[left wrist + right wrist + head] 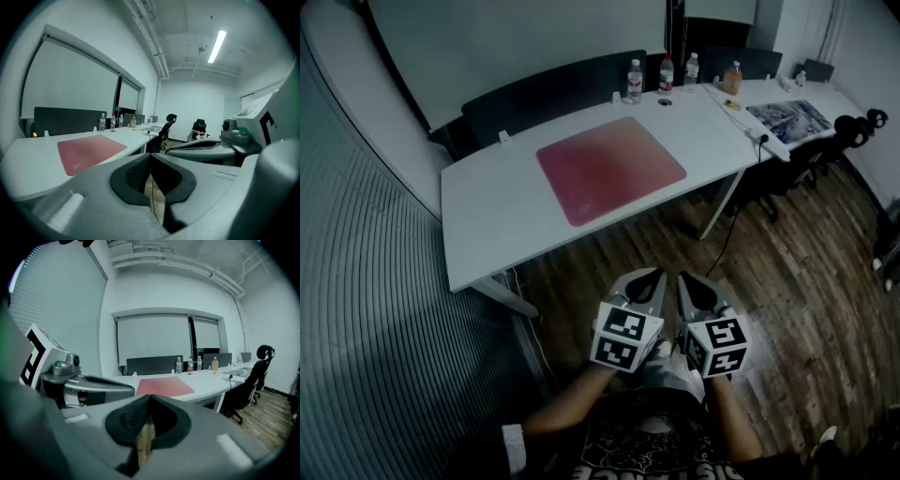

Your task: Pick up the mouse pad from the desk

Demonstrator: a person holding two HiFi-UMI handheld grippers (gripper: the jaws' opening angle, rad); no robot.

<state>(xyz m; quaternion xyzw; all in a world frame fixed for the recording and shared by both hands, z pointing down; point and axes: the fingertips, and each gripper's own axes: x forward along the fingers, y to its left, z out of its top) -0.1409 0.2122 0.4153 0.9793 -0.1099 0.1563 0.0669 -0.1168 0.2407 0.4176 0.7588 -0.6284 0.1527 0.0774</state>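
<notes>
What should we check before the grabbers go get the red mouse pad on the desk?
1. Mouse pad lying flat on the desk, nothing on top: ok.
2. Left gripper and right gripper empty: ok.
3. Fingers open for grabbing: not ok, both pairs are shut.
4. Grippers at the pad: not ok, they hang over the wooden floor, short of the desk.
5. Water bottles away from the pad: ok, they stand at the far edge.

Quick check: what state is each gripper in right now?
Left gripper: fingers closed, holding nothing.
Right gripper: fingers closed, holding nothing.
</notes>
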